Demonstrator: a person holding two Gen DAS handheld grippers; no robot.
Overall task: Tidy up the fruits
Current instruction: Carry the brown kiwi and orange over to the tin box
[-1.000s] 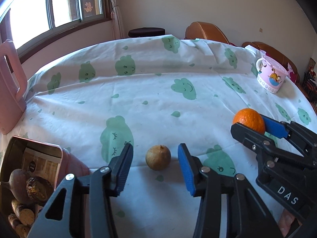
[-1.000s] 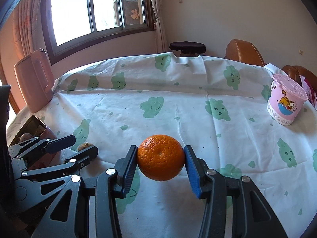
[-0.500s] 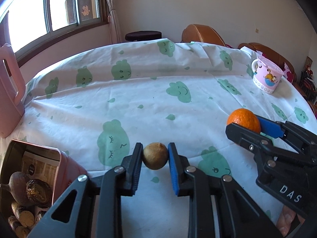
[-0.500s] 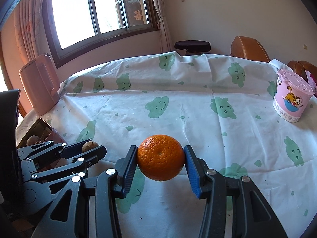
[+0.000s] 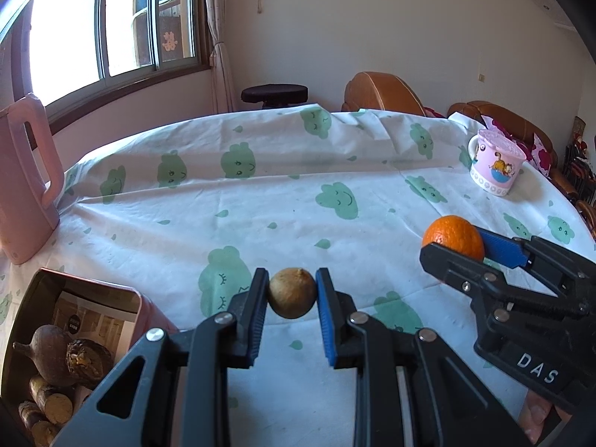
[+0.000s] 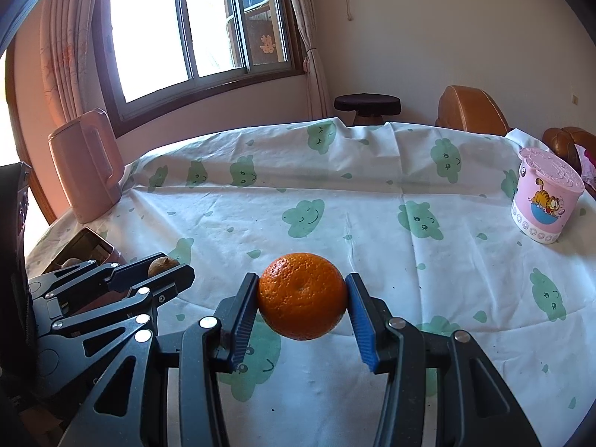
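Note:
My left gripper (image 5: pixel 291 294) is shut on a small brown round fruit (image 5: pixel 291 292) and holds it above the tablecloth. The fruit also shows in the right wrist view (image 6: pixel 161 264), between the left gripper's fingers. My right gripper (image 6: pixel 302 298) is shut on an orange (image 6: pixel 301 295) and holds it above the cloth; the orange also shows in the left wrist view (image 5: pixel 453 237), to the right. A pink tin box (image 5: pixel 136 300) with several brown fruits and nuts (image 5: pixel 50 348) stands at the lower left, close beside the left gripper.
A white tablecloth with green clouds (image 5: pixel 260 201) covers the table. A pink jug (image 5: pixel 26 186) stands at the far left, and a pink cartoon cup (image 5: pixel 495 165) at the far right. Brown chairs (image 5: pixel 383 93) and a dark stool (image 5: pixel 275 94) stand behind the table.
My left gripper closed on the small brown fruit and lifted it off the cloth. The right gripper has risen slightly, still holding the orange.

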